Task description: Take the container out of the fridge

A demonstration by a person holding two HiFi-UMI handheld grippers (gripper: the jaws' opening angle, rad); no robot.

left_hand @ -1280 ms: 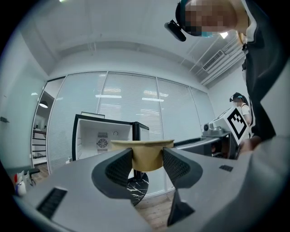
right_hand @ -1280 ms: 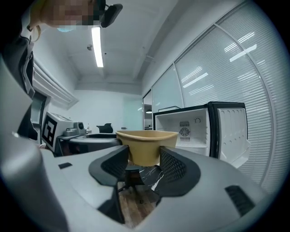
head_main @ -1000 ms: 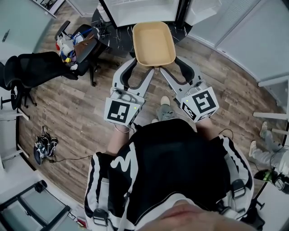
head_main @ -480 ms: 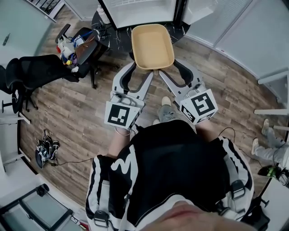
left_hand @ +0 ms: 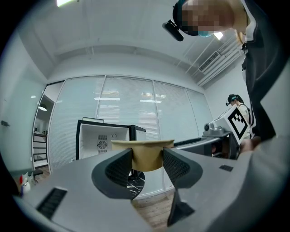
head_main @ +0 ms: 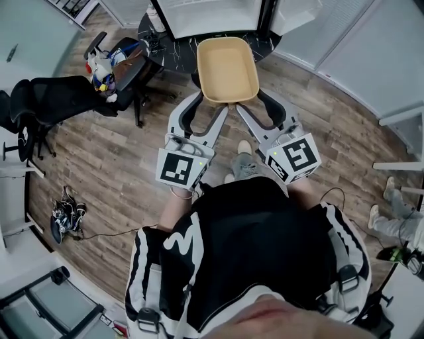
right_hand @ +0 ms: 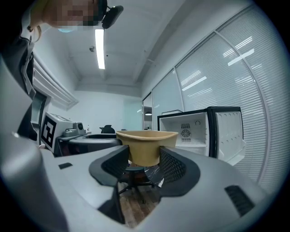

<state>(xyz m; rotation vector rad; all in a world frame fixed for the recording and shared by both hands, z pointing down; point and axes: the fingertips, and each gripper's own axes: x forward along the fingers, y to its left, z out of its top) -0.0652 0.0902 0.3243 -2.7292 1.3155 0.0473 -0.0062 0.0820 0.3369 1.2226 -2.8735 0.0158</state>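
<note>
Left gripper (head_main: 211, 104), right gripper (head_main: 252, 103) clamp container (head_main: 227, 66); fridge (head_main: 205, 16) open behind.

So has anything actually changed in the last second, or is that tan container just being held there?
Barely anything. The container has drifted a touch away from the open fridge, toward the person. Nothing was grabbed or let go: the left claw and the right claw stay shut on its near end, as before.
</note>
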